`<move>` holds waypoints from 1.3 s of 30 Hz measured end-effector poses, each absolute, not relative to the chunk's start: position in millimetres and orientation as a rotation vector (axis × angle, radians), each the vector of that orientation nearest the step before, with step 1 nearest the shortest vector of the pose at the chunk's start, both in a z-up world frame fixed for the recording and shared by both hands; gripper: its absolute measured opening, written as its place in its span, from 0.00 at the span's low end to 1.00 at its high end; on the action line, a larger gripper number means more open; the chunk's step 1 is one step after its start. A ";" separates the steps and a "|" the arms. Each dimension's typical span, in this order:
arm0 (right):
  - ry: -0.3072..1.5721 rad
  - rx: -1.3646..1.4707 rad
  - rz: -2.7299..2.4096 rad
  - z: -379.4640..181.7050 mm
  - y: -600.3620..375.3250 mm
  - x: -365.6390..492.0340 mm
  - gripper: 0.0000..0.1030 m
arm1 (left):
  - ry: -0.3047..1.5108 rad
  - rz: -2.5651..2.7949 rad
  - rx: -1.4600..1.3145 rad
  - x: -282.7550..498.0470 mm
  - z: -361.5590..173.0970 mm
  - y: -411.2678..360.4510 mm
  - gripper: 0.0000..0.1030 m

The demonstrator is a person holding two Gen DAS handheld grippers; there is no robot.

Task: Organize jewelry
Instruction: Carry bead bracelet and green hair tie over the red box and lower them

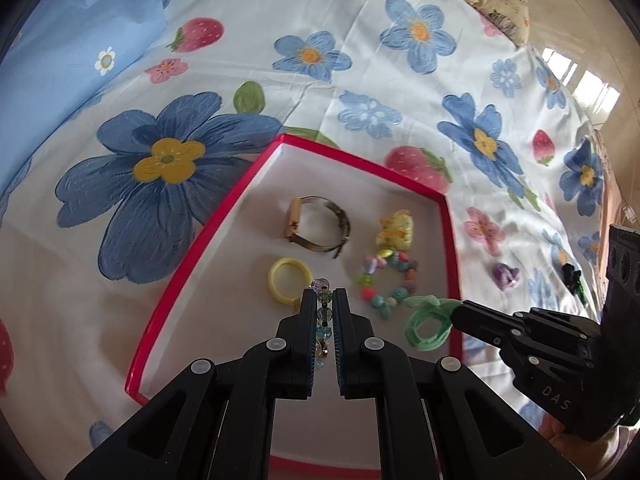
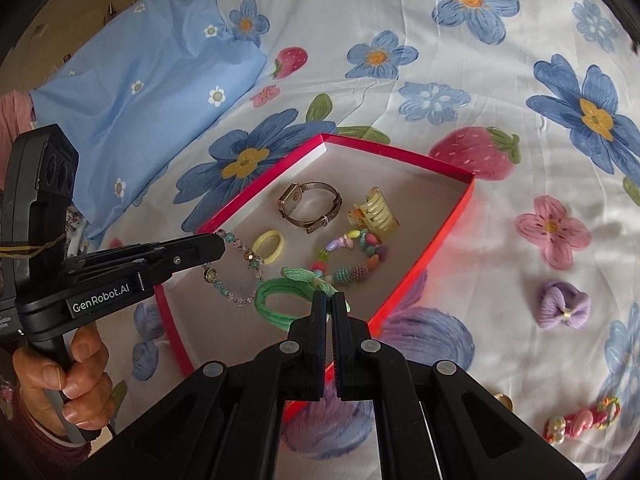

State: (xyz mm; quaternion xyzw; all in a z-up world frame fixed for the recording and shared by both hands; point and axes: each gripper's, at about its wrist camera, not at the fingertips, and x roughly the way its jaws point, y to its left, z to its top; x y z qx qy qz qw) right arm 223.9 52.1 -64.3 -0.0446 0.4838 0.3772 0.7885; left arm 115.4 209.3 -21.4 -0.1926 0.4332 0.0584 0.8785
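A red-rimmed box (image 1: 224, 216) (image 2: 420, 268) lies on the flowered sheet. Inside it lie a watch (image 1: 316, 220) (image 2: 310, 204), a yellow hair ring (image 1: 289, 280) (image 2: 268, 247), a yellow claw clip (image 1: 394, 229) (image 2: 376, 210) and a colourful bead bracelet (image 1: 386, 280) (image 2: 352, 256). My left gripper (image 1: 324, 294) (image 2: 220, 242) is shut on a glass bead bracelet (image 1: 323, 312) (image 2: 232, 276) that dangles over the box's near left part. My right gripper (image 2: 329, 298) (image 1: 460, 312) is shut on a green hair tie (image 2: 280, 300) (image 1: 426, 322) over the box's near edge.
On the sheet to the right of the box lie a purple flower hair piece (image 2: 562, 304) (image 1: 506, 274), a pink hair clip (image 2: 584, 420), a small gold piece (image 2: 504, 400) and a black item (image 1: 572, 276). A blue pillow (image 2: 140, 80) sits at the back left.
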 end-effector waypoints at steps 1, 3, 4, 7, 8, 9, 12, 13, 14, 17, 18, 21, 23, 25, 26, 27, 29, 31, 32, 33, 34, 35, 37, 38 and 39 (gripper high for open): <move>1.047 -0.100 0.811 -67.1 54.7 225.8 0.02 | 0.907 0.131 -0.400 117.6 -24.0 210.5 0.06; 1.054 -0.113 0.804 -72.8 58.8 228.6 0.02 | 0.921 0.153 -0.396 122.3 -31.8 214.0 0.06; 1.059 -0.121 0.801 -75.3 60.4 229.2 0.02 | 0.928 0.162 -0.397 124.4 -35.5 215.3 0.06; 1.074 -0.138 0.795 -83.1 64.4 230.5 0.02 | 0.945 0.180 -0.404 128.1 -45.5 218.9 0.07; 1.077 -0.143 0.794 -84.9 65.7 231.2 0.02 | 0.949 0.186 -0.402 129.4 -48.1 219.2 0.07; 1.082 -0.147 0.795 -86.6 67.1 231.2 0.02 | 0.953 0.189 -0.403 130.0 -50.0 219.5 0.07; 1.089 -0.155 0.796 -90.2 69.7 230.8 0.03 | 0.963 0.198 -0.405 133.0 -55.1 220.5 0.07; 1.090 -0.157 0.796 -91.3 70.3 230.8 0.03 | 0.968 0.203 -0.400 134.8 -56.8 220.1 0.07; 1.091 -0.158 0.796 -91.8 71.0 230.8 0.03 | 0.969 0.204 -0.398 134.6 -57.1 220.5 0.07; 1.093 -0.157 0.798 -91.9 72.0 230.6 0.06 | 0.974 0.210 -0.388 136.7 -58.4 219.1 0.07; 1.093 -0.156 0.800 -91.9 72.0 230.6 0.06 | 0.976 0.213 -0.385 136.6 -58.9 218.7 0.07; 1.096 -0.149 0.800 -91.8 71.7 231.6 0.06 | 0.983 0.220 -0.382 137.1 -60.1 218.3 0.07; 1.097 -0.144 0.799 -91.2 71.1 231.6 0.06 | 0.991 0.227 -0.376 138.1 -60.9 217.5 0.11; 1.097 -0.135 0.802 -90.2 70.1 231.5 0.09 | 0.994 0.231 -0.375 138.1 -61.3 216.9 0.18; 1.096 -0.131 0.804 -89.5 69.7 231.3 0.10 | 0.992 0.235 -0.374 137.7 -60.8 216.7 0.23; 1.095 -0.127 0.806 -88.7 69.5 230.9 0.13 | 0.990 0.240 -0.370 137.2 -60.2 216.3 0.23; 1.089 -0.125 0.807 -86.5 69.0 230.2 0.16 | 0.986 0.244 -0.361 136.1 -57.9 215.3 0.24; 1.081 -0.118 0.803 -83.4 66.9 230.0 0.19 | 0.983 0.244 -0.358 134.1 -55.5 214.4 0.24; 1.078 -0.112 0.801 -81.7 65.3 230.1 0.21 | 0.979 0.244 -0.355 132.7 -53.2 213.6 0.25; 1.074 -0.102 0.798 -79.3 62.5 230.0 0.23 | 0.977 0.247 -0.352 131.0 -50.9 213.1 0.26; 1.068 -0.093 0.794 -76.4 58.8 229.9 0.24 | 0.972 0.249 -0.351 129.1 -48.5 212.8 0.28; 1.062 -0.086 0.798 -73.8 55.1 229.7 0.25 | 0.964 0.249 -0.350 126.8 -44.8 211.5 0.30; 1.049 -0.063 0.795 -66.8 44.5 229.3 0.27 | 0.952 0.247 -0.347 122.1 -37.8 208.7 0.31; 1.040 -0.051 0.788 -62.9 38.1 229.0 0.30 | 0.945 0.244 -0.345 119.5 -34.1 206.8 0.32; 1.032 -0.040 0.780 -59.0 31.2 228.6 0.30 | 0.939 0.240 -0.344 116.9 -30.7 204.6 0.33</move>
